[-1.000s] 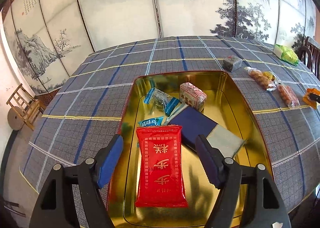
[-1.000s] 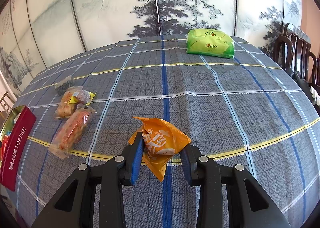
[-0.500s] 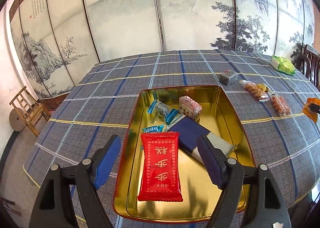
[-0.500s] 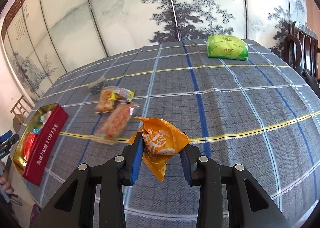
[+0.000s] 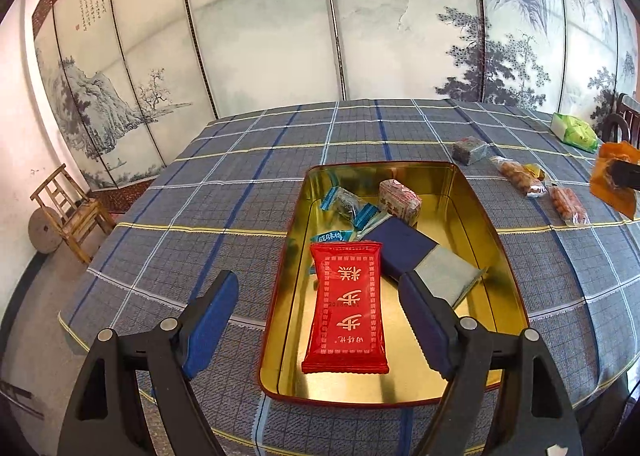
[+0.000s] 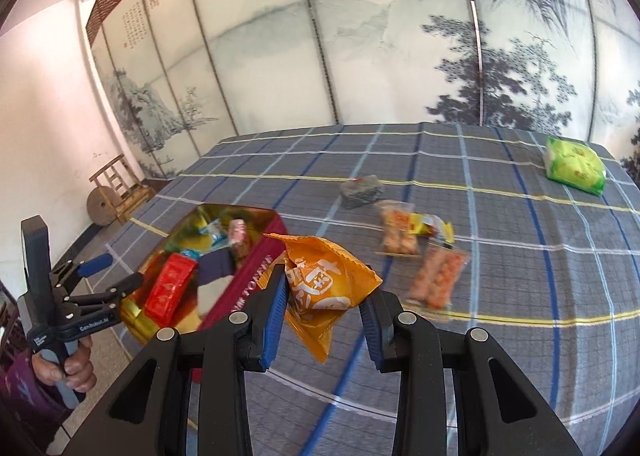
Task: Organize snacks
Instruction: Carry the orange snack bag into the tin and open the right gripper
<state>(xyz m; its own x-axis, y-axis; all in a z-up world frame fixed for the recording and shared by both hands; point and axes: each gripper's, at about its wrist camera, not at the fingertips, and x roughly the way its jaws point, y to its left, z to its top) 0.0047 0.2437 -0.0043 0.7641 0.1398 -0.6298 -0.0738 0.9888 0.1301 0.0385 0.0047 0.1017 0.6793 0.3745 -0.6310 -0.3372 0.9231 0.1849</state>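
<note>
Jaws of the right gripper (image 6: 324, 308) clamped on an orange snack packet (image 6: 320, 280), held in the air above the checked tabletop (image 6: 500, 356), just beside the red outer wall of the tin tray (image 6: 244, 288). Jaws of the left gripper (image 5: 320, 320) wide apart, holding nothing, one blue pad out over the cloth to the left of the tray, the other over the tray's gold floor.

In the tray, seen from the left wrist: red packet (image 5: 346, 304) lying flat near the front, dark blue packet (image 5: 402, 252) partly under it, pink-and-white wrapped block (image 5: 400, 198) and small blue-ended sweets (image 5: 348, 204) toward the far end.

Only in the right wrist view: lettering "TOFFEE" on the tray's side wall, the whole left gripper from outside, and the hand (image 6: 66, 364) gripping its handle. On the tabletop beyond, well apart from the tray: two clear packs of orange-brown snacks (image 6: 436, 276), a small dark wrapped block (image 6: 360, 190), and a green packet (image 6: 576, 164) near the far edge.
</note>
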